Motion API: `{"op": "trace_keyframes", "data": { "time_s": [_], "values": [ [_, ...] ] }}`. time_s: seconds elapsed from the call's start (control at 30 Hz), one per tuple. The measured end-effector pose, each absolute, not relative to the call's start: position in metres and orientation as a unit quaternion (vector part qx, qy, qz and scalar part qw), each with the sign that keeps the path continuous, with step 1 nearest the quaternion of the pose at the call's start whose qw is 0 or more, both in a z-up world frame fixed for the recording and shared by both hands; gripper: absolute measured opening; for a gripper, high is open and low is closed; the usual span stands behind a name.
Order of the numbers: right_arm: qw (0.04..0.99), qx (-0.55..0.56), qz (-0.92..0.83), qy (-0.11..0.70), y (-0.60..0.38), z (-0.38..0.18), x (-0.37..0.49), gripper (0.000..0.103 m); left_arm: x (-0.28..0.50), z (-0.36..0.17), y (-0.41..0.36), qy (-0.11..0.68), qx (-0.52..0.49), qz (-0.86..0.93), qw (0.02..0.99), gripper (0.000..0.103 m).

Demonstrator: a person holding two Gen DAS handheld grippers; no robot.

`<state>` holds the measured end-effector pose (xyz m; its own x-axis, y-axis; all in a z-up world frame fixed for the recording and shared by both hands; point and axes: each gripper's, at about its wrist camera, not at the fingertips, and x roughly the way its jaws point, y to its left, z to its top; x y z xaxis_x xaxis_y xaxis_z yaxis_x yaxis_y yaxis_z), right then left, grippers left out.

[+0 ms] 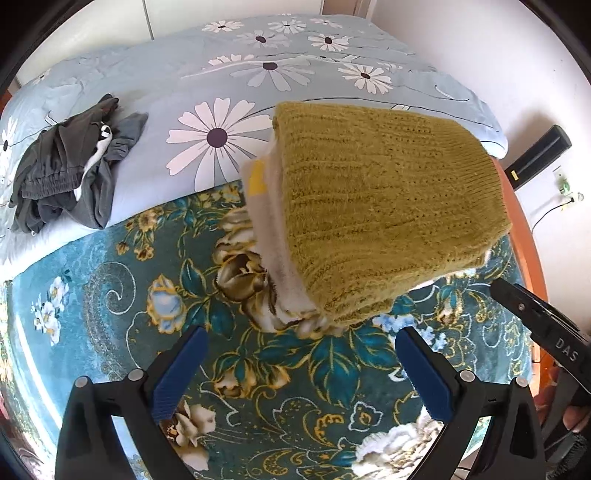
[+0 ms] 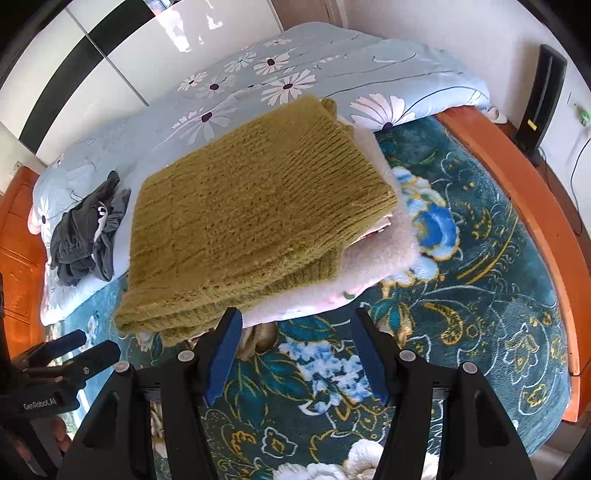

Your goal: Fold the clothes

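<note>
Folded sweater (image 2: 255, 221) stacked; grey clothes (image 1: 70, 166) wait.
Both the left tool (image 1: 299, 373) and right tool (image 2: 295, 354) hang spread and empty; next, pinch the grey heap by one hem and spread it flat on the bed (image 1: 110, 288).

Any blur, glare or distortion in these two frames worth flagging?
Left wrist: the sweater looks slightly smeared at its edges, strong fisheye bending of the bed; the grey clothes stay readable. Right wrist: sharper, with glare on the glossy wardrobe and a curved bed frame. Daylight is even in both, with no hard shadows.
</note>
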<state>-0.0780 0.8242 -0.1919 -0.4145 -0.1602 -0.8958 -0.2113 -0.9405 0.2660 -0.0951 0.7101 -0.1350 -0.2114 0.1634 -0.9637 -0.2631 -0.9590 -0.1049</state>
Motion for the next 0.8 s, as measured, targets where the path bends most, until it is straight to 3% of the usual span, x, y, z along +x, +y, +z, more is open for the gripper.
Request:
{"op": "trace_keyframes", "data": {
  "time_s": [0.8],
  "values": [
    [0.016, -0.571, 0.815, 0.098, 0.794, -0.224, -0.071, 0.062, -0.099, -0.166, 0.722, 0.072, -0.63, 0.764, 0.12, 0.103]
  ]
}}
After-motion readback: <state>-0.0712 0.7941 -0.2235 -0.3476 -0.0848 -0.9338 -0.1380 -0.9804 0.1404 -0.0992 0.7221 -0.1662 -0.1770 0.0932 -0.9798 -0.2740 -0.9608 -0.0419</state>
